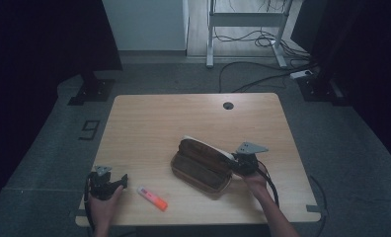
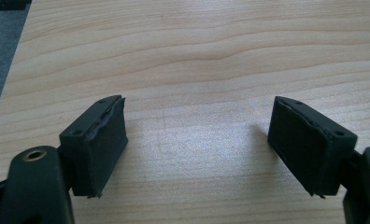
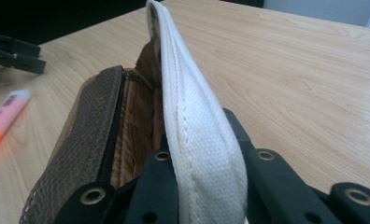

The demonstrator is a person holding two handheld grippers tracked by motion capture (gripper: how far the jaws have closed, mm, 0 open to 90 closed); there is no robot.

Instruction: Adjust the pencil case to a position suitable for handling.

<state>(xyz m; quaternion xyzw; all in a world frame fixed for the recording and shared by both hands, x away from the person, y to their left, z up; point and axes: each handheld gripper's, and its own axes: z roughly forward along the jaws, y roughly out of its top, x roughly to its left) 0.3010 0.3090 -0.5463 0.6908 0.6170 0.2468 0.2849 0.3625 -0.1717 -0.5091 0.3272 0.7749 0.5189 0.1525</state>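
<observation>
Wooden table (image 1: 149, 123): pouch's white flap (image 3: 192, 121) between right gripper (image 3: 206, 154) fingers.

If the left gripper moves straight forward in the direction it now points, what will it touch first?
Probably nothing: between the open left gripper jaws lies bare light wooden table. From above it seems aimed past the orange-and-pink highlighter pen, though depth is unclear.

I see a brown pencil case (image 1: 202, 165) with a mesh-patterned side, a black zip and a white woven flap (image 3: 197, 126). Left of the case lies an orange-and-pink marker (image 1: 152, 198). The table (image 1: 149, 128) beneath the case is pale wood-grain. Both grippers are black.
</observation>
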